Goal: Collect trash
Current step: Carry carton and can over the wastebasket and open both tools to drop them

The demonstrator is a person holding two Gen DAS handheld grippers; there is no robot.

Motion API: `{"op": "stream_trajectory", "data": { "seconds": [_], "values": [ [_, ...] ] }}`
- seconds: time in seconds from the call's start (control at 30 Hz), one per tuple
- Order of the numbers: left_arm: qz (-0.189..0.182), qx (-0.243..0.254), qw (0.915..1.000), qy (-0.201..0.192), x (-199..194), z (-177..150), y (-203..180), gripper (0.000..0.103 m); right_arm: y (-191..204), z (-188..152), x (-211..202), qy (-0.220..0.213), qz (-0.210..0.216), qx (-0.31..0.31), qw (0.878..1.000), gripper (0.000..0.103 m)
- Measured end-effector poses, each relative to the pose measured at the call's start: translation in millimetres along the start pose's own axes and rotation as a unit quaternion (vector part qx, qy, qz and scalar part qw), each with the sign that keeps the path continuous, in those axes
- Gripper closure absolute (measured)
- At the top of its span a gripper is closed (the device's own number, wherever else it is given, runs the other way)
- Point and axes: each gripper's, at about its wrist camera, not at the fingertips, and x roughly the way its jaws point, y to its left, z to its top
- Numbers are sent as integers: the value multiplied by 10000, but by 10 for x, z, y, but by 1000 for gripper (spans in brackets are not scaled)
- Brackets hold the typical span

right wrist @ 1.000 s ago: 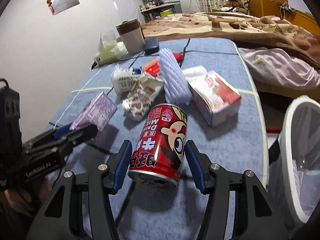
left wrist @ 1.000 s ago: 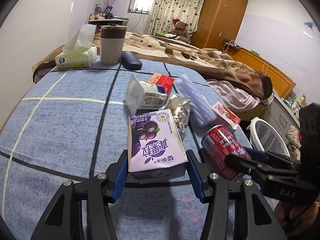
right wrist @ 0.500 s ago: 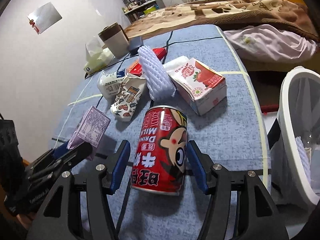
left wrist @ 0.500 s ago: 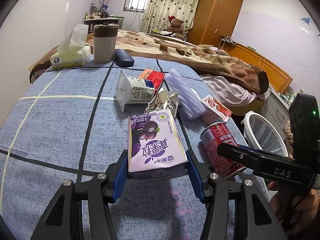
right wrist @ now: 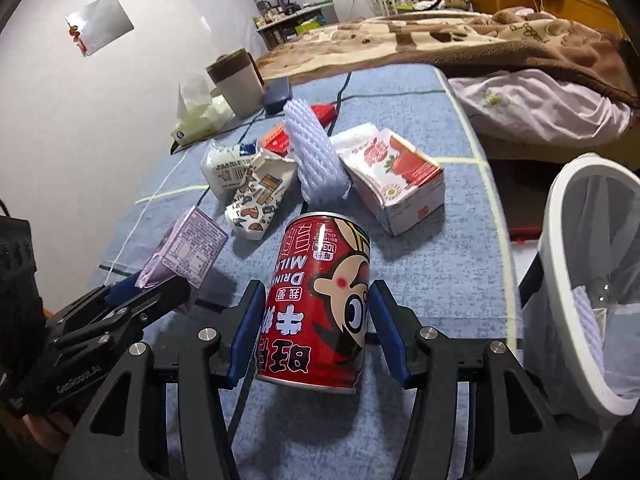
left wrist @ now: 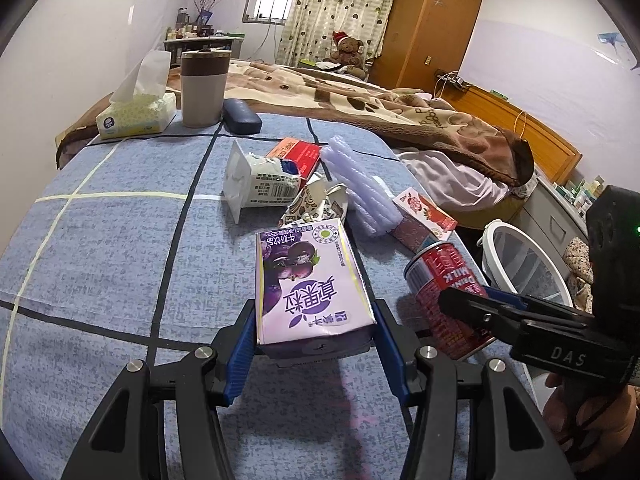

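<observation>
My left gripper [left wrist: 314,312] is shut on a purple drink carton [left wrist: 308,276], held just above the blue checked cloth [left wrist: 120,240]. From the right wrist view the same carton [right wrist: 188,248] sticks out of the left gripper [right wrist: 160,288] at the left. A red milk can [right wrist: 320,272] sits tilted between the blue pads of my right gripper [right wrist: 316,304], whose jaws are closing on it. In the left wrist view the can [left wrist: 440,276] and right gripper [left wrist: 464,300] are at the right.
A crushed white carton [left wrist: 264,184], patterned paper cup [left wrist: 316,200], lavender foam net [right wrist: 316,160], strawberry carton [right wrist: 396,176] and red box [left wrist: 300,152] lie ahead. Further back are a tissue box [left wrist: 136,116], mug [left wrist: 204,88] and dark case [left wrist: 242,116]. A white bin [right wrist: 560,208] stands right of the table edge.
The red can has tipped and come up a little between the right jaws, and more of the white bin shows. The purple carton stays gripped in the left gripper.
</observation>
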Motion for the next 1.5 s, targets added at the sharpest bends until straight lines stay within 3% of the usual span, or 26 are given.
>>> {"op": "stream_trajectory", "data": {
  "seconds": [0.37, 0.7, 1.0, 1.5],
  "values": [
    [-298, 312, 9991, 20, 44, 68, -316, 48, -253, -30, -280, -309, -203, 213, 9991, 48],
    [-801, 845, 9932, 77, 247, 186, -912, 48, -709, -48, -589, -665, -679, 663, 9933, 48],
    [-1309, 1298, 9827, 155, 475, 263, -1541, 48, -1191, -148, -891, -910, -1179, 1153, 9821, 48],
    [-1967, 1859, 9611, 553, 940, 196, -2394, 48, -1675, -319, -1013, -811, -1582, 1685, 9695, 48]
  ]
}}
